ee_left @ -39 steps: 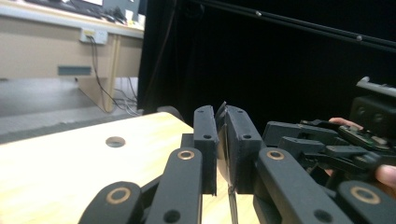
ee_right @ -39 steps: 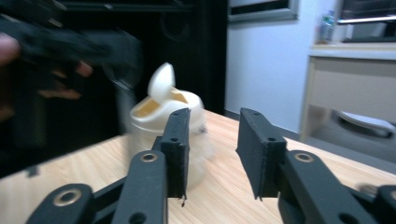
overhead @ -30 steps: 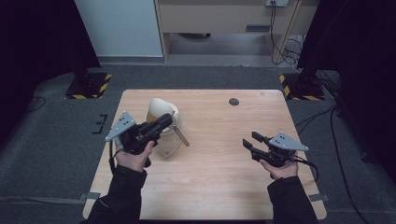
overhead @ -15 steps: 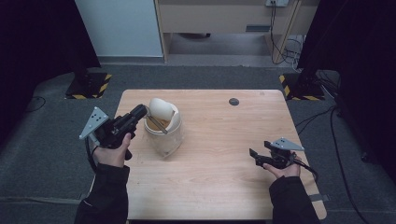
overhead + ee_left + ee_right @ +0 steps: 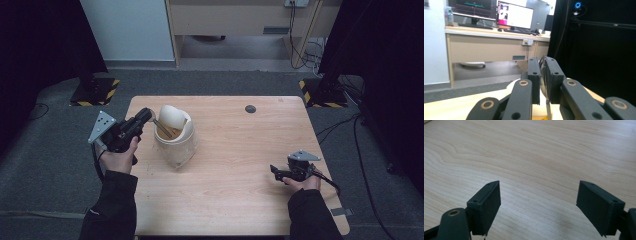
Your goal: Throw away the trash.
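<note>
My left gripper (image 5: 145, 116) is clamped on a thin metal utensil handle (image 5: 161, 125), whose far end sits down inside the white container (image 5: 175, 137) just ahead of my jaws; I can't tell what kind of utensil. Judging by this, pickup is done, but stirring or lifting out is left. My right gripper (image 5: 274, 171) rests idle on the table (image 5: 240, 200), jaws wide apart, well off from the container.

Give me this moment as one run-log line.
left gripper: shut on thin metal utensil handle in cream lidded jar | right gripper: open, low over light wooden table
</note>
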